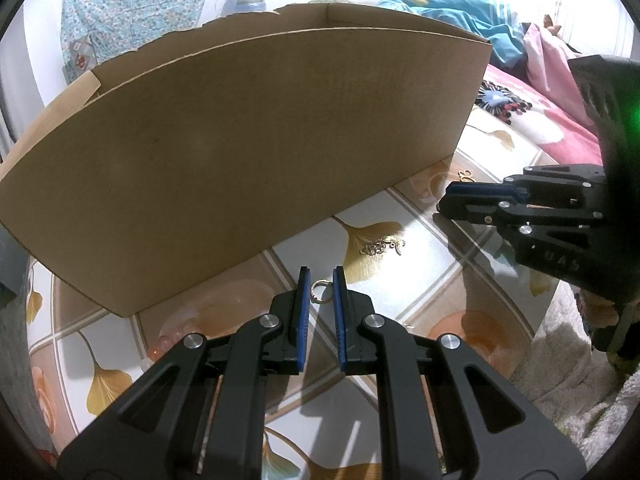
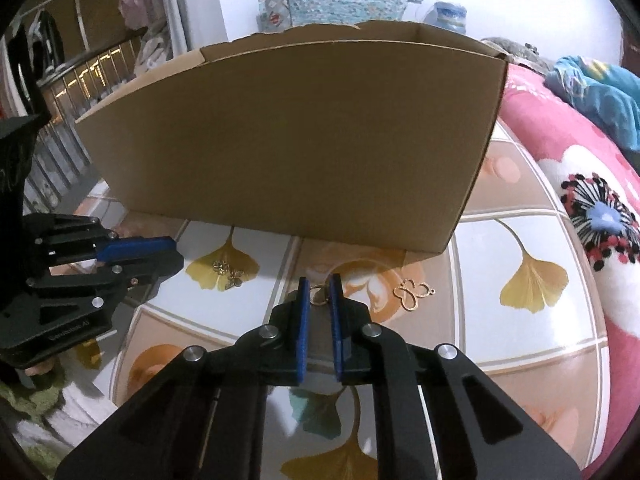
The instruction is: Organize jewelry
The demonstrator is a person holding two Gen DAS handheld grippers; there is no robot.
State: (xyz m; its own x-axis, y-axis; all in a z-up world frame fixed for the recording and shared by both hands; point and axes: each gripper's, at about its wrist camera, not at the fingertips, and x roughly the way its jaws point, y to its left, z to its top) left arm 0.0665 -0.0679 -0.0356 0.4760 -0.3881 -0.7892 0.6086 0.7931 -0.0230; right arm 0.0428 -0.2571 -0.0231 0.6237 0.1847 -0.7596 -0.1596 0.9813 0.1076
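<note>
In the left wrist view, my left gripper [image 1: 321, 278] is shut on a small silver ring [image 1: 321, 292], its blue pads touching both sides of it. My right gripper [image 2: 319, 285] is shut on a thin gold hoop [image 2: 319, 295] just above the tabletop. A gold butterfly pendant [image 2: 414, 293] lies right of it, and a cluster of small gold pieces [image 2: 228, 272] lies to its left. From the side, the left gripper [image 2: 176, 250] shows beside that cluster [image 1: 382, 246], and the right gripper [image 1: 442, 200] shows at the right. An open cardboard box [image 2: 288, 140] stands right behind both.
The box wall [image 1: 240, 160] fills the view ahead. The table [image 2: 500, 340] wears a glossy cloth printed with ginkgo leaves. Pink floral bedding [image 2: 580, 200] borders it on the right, and a white fluffy towel [image 1: 568, 380] lies at the near right edge.
</note>
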